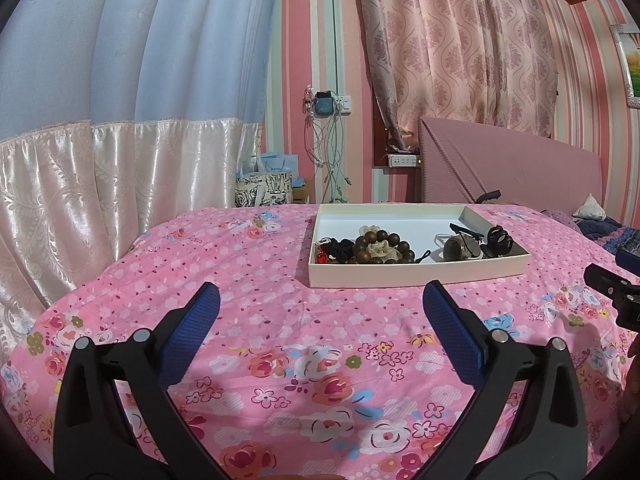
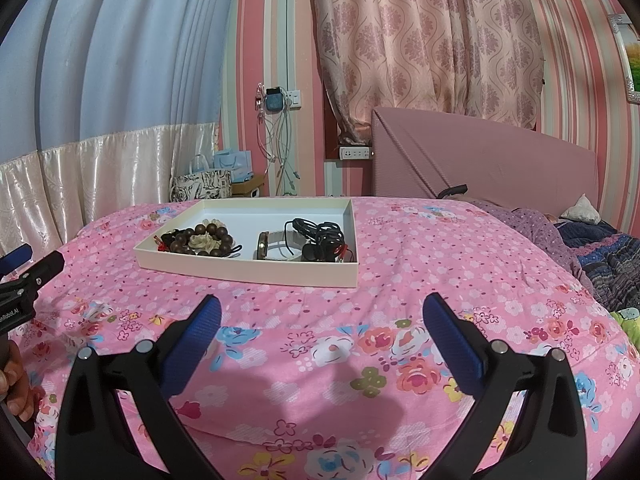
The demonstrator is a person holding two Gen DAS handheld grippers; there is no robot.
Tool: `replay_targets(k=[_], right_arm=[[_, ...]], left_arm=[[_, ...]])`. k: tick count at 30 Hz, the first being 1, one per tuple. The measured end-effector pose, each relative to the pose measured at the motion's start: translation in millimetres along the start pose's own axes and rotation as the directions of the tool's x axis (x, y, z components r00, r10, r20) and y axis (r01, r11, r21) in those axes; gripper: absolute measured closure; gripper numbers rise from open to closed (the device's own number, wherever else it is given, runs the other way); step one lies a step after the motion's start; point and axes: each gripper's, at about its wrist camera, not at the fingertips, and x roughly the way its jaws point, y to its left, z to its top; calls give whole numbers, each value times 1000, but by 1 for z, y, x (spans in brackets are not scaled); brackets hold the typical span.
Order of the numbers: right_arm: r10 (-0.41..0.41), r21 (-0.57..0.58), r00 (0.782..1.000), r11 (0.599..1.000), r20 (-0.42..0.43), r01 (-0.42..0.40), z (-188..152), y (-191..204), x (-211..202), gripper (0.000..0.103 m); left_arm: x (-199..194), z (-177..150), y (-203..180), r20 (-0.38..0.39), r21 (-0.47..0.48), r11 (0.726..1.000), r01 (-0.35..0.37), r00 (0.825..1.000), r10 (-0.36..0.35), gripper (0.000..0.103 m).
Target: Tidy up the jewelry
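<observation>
At far left we see a pale blue curtain (image 1: pixel 132 40) with a shiny cream lower band, hanging beside the bed. We hold the left gripper (image 1: pixel 320 300) low over the pink floral bedspread (image 1: pixel 248 272), its blue-padded fingers (image 1: pixel 196 320) spread wide with nothing between them. Ahead of it, on the bedspread, lies a shallow cream tray (image 1: pixel 416 272) that holds all the jewelry. Within the tray, from left to right, we note a small red charm with black cord (image 1: pixel 332 250), a brown wooden bead bracelet (image 1: pixel 380 246) ringed around a pale carved ornament (image 1: pixel 378 250), a metal bangle (image 1: pixel 454 246) standing on edge, and a dark tangle of cords and pendants (image 1: pixel 496 238) against the right wall. In the right wrist view the same tray (image 2: pixel 248 270) sits left of centre, with the bracelet (image 2: pixel 200 240) toward its left end and the dark cords (image 2: pixel 324 236) toward its right. We hold the right gripper (image 2: pixel 322 308) above the bedspread nearer than the tray, its jaws likewise wide apart and empty. Behind the bed stand a striped pink wall, a patterned pink curtain (image 2: pixel 424 40) and a mauve headboard (image 2: pixel 500 160); crumpled dark bedding (image 2: pixel 600 248) lies at far right.
</observation>
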Motion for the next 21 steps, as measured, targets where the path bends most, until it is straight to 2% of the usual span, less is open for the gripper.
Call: replay_targets(k=[21], right_arm=[[0,2,1000,1000,5,0,0,-2,0,2]], left_arm=[[1,-1,1,-2,-1,1000,-2,1000,2,3]])
